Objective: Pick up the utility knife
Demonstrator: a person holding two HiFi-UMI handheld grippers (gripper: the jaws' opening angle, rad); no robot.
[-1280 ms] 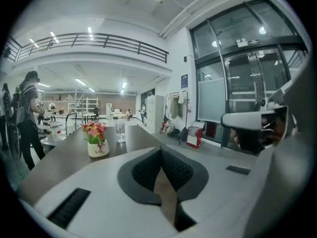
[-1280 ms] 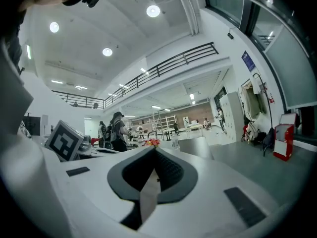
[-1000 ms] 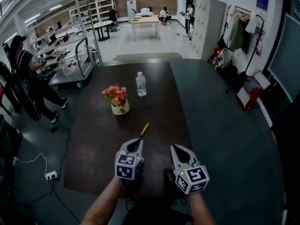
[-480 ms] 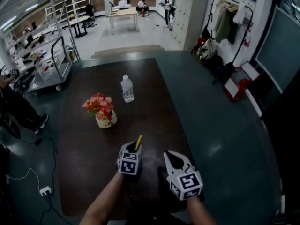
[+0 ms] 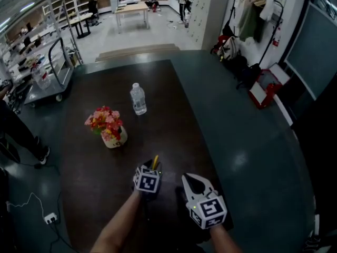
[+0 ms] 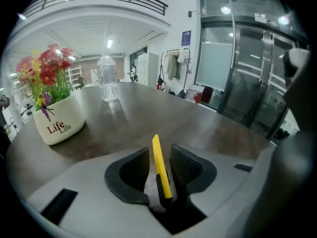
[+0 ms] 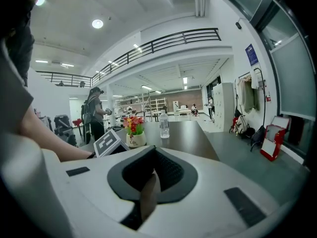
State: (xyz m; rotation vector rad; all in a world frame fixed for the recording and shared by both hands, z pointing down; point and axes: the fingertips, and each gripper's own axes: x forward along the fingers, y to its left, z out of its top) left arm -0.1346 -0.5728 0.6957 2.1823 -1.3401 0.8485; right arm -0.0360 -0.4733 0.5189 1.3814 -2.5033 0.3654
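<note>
Dark-brown table (image 6: 148, 118) | far left: flowerpot (image 6: 57, 123), water bottle (image 6: 107, 78) | left gripper (image 6: 160, 153): jaws just been opening, spread | yellow utility knife (image 6: 159, 170) lying between them (nearer the right pad) | right gripper (image 7: 151, 155): jaws pressed together, nothing between.

**Colour and pattern findings**

The utility knife (image 6: 160, 177) is yellow with a black section at its near end. The bench (image 5: 105, 183) is dark brown with faint wood grain. The flower pot (image 6: 57, 125) is white with purple lettering. Its blooms (image 6: 44, 71) are red, pink and yellow. Beyond the pot, the bottle (image 5: 138, 99) is clear. The left gripper (image 5: 154, 166) and right gripper (image 5: 190, 178) are pale grey with black ribbed pads. Their cubes bear black-and-white square markers.
</note>
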